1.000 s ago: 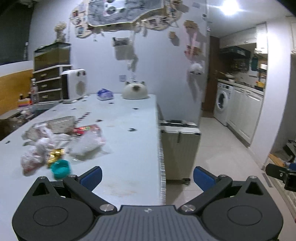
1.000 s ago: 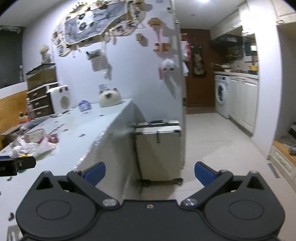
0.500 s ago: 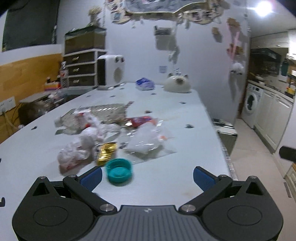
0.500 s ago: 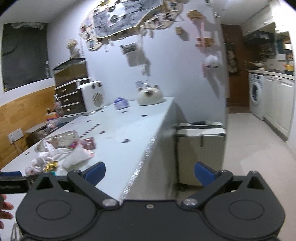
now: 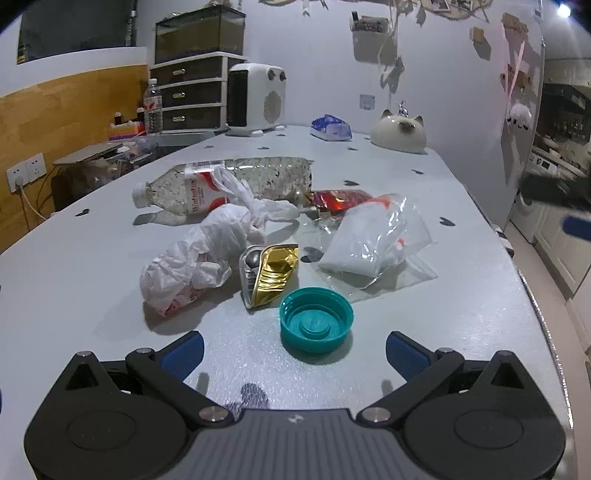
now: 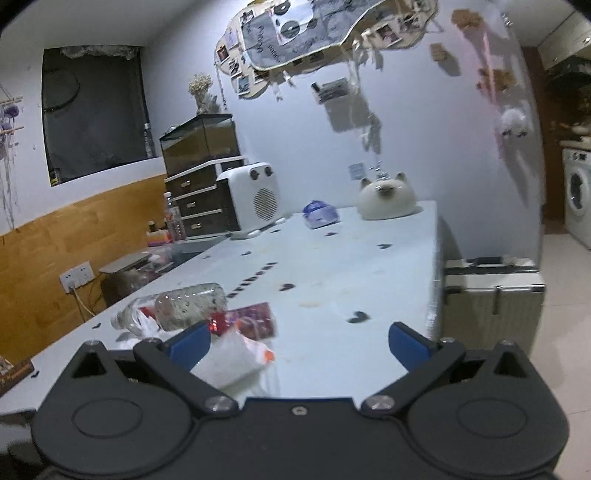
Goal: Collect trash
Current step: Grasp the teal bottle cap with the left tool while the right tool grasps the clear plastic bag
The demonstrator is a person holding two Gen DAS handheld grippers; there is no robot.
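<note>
Both my grippers, left (image 5: 293, 349) and right (image 6: 297, 345), gape wide and empty over the table (image 5: 461, 325), trash heaped ahead: teal cap (image 5: 316, 325) nearest, bottle (image 5: 229, 184) lying far behind.

Pretty clearly someone's home, a small apartment with the living area opening onto a kitchen. There's a white front-loading washing machine (image 6: 577, 199) under a counter at the far right, a long pale grey table (image 6: 332, 273) against a wall covered in a hanging photo collage board (image 6: 317, 29), a white boxy space heater (image 5: 256, 99), a cream cat-face shaped ornament (image 5: 399, 131), a dark plastic drawer unit (image 5: 194, 96) with a glass tank (image 5: 199, 33) on top, and a ribbed silver suitcase (image 6: 493, 299) parked beside the table on the tiled floor.
</note>
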